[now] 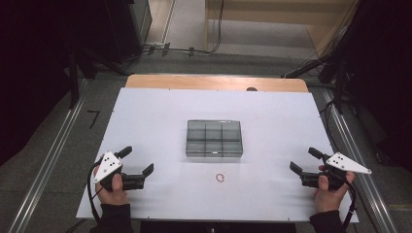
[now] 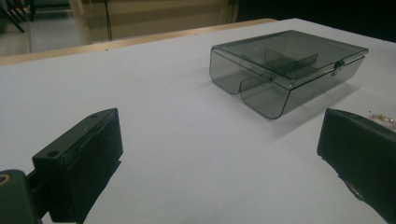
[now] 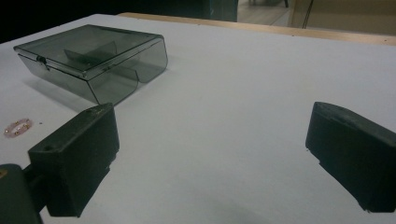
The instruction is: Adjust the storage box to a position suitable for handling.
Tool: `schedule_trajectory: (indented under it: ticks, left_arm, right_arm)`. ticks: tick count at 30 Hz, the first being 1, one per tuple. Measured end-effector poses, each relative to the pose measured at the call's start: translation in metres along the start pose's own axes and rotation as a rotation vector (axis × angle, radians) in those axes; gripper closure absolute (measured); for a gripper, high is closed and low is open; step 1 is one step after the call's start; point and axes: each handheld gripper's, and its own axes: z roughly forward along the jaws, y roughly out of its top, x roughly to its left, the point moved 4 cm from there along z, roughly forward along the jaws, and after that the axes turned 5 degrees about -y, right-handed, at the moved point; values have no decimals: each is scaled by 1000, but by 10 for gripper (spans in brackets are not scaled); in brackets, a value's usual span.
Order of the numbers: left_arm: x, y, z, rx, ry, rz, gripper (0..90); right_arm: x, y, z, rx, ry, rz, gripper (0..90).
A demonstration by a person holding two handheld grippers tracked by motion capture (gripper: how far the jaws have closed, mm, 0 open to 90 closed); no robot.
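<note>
A smoky clear plastic box with inner dividers sits shut in the middle of the white table. A small pinkish bead ring lies just in front of it. My left gripper rests near the front left, open, jaws wide apart with nothing between them. My right gripper rests near the front right, open and empty too. In the left gripper view the box is ahead to the right. In the right gripper view the box is ahead to the left and the ring lies at the left edge.
The table's wooden far edge borders a floor with cables and dark stands. Metal rails run along both sides of the table.
</note>
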Motion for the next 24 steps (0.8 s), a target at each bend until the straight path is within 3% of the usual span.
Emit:
schedule_trajectory:
  ticks: [7,8,12,14,20,24]
  left_arm:
    - [0,-3,3,13,4,-7,2]
    - [0,-3,3,12,5,-8,1]
    - [0,-4,3,16,7,-6,1]
    - [0,-4,4,18,6,-4,1]
    - [0,-4,5,23,8,-1,1]
    - [-1,-4,5,26,5,2,2]
  right_arm:
    - [4,2,1,11,-9,-37,15]
    - [8,5,2,19,14,-44,16]
    - [18,12,4,29,37,-69,26]
    - [30,21,8,47,46,-95,37]
    - [52,34,18,80,151,-134,49]
    - [61,43,22,93,208,-133,123]
